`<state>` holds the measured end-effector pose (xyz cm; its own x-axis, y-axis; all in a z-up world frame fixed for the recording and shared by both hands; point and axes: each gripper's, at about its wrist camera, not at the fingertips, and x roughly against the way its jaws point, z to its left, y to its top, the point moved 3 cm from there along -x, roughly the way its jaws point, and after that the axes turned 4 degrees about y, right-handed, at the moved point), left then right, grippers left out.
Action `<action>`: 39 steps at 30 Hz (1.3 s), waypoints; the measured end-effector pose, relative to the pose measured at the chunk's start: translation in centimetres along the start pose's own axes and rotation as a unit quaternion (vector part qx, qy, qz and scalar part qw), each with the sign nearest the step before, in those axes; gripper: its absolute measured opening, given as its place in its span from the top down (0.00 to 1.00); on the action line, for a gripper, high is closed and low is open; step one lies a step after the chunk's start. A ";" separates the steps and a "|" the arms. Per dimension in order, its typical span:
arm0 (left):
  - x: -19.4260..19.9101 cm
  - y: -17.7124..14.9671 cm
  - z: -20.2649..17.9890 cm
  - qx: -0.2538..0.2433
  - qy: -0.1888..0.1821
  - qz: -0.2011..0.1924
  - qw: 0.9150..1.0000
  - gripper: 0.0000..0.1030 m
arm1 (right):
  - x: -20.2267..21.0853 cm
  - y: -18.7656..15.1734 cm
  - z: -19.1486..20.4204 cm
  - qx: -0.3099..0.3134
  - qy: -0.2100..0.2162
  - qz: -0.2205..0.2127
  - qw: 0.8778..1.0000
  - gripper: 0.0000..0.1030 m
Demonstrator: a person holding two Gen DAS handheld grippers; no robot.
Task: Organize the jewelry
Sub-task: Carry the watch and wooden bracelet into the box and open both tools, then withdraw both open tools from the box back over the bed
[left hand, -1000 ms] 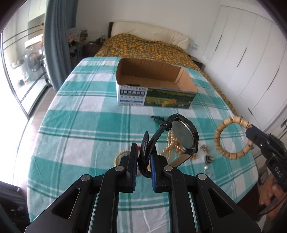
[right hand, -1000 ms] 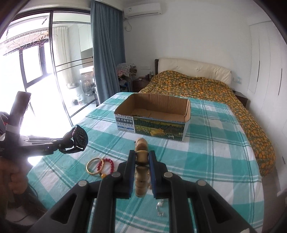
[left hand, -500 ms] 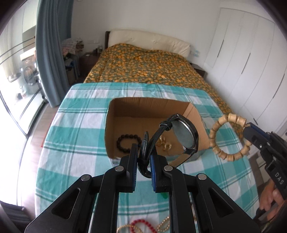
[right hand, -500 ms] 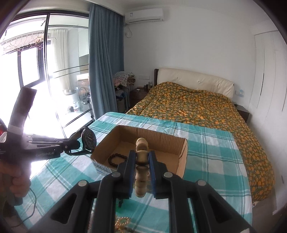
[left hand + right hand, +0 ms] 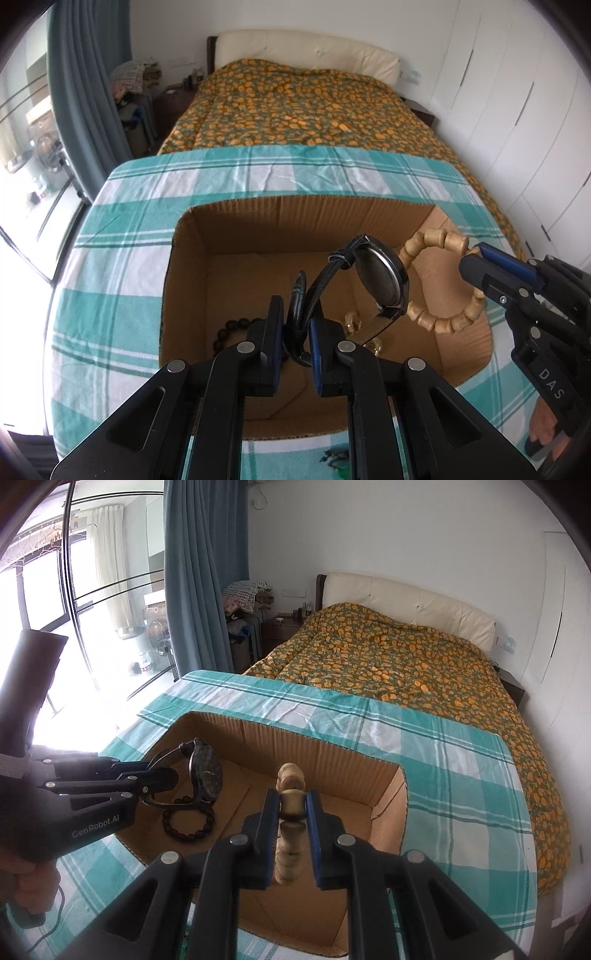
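Left gripper (image 5: 297, 319), angled down over the cardboard box (image 5: 184, 295), pinches a black watch (image 5: 382, 282) by its strap, face on edge. Right gripper (image 5: 291, 806), likewise tilted, clamps a wooden bead bracelet (image 5: 290, 827) standing upright above the box.
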<state>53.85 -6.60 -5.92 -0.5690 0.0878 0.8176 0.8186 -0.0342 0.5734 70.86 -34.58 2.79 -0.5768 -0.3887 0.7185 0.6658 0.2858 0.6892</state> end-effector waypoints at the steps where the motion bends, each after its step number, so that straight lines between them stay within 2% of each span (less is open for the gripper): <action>1: -0.5 0.0 -0.1 -0.001 0.001 0.004 1.000 0.89 | -0.5 0.1 -0.1 -0.001 -0.001 0.003 1.000 0.85; 6: -2.2 0.1 -0.3 -0.007 0.006 0.015 1.000 0.87 | -2.0 0.2 -0.9 -0.013 -0.005 0.009 1.000 0.84; 8: -2.2 0.2 -0.2 -0.004 0.004 0.015 1.000 0.75 | -2.3 0.3 -1.3 -0.019 -0.008 0.007 1.000 0.67; 9: -2.0 0.3 -0.2 -0.003 0.004 0.013 1.000 0.71 | -2.3 0.3 -1.5 -0.023 -0.010 0.004 1.000 0.64; 11: -1.4 0.4 -0.1 -0.003 0.013 -0.001 1.000 0.50 | -2.2 0.3 -1.8 -0.028 -0.015 -0.003 0.999 0.63; 13: -0.3 0.4 0.1 -0.003 0.017 -0.018 1.000 0.37 | -1.6 0.2 -1.7 -0.030 -0.017 -0.008 0.999 0.63; 14: 0.1 0.3 0.1 -0.003 0.018 -0.024 1.000 0.32 | -0.6 -0.1 -1.5 -0.029 -0.020 -0.014 0.999 0.63; 19: 4.0 -2.1 0.0 -0.023 0.015 -0.051 0.998 0.20 | 2.1 -1.3 -0.8 -0.031 -0.015 -0.026 0.999 0.62; 24: 8.3 -7.5 0.8 -0.029 0.006 -0.059 0.998 0.14 | 7.0 -4.5 0.1 -0.045 -0.009 -0.042 0.998 0.61; 25: 9.1 -9.0 1.1 -0.027 0.003 -0.057 0.998 0.13 | 9.3 -6.3 0.6 -0.048 -0.014 -0.049 0.998 0.61; 26: 9.7 -10.4 1.5 -0.023 0.001 -0.055 0.998 0.12 | 9.3 -6.3 0.6 -0.048 -0.014 -0.049 0.998 0.61; 34: 13.6 -22.5 5.1 0.021 0.036 -0.033 0.999 0.12 | 17.0 -14.3 3.2 -0.068 -0.045 -0.070 0.994 0.61; 39: 15.1 -28.7 6.5 0.061 0.034 -0.024 0.997 0.12 | 19.3 -20.5 5.0 -0.091 -0.055 -0.063 0.992 0.61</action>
<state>22.30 2.22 -10.34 -0.6078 0.0179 0.7939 0.7918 0.0908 0.6040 43.69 -43.53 2.99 -0.7026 -0.3109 0.6401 0.6536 0.0739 0.7532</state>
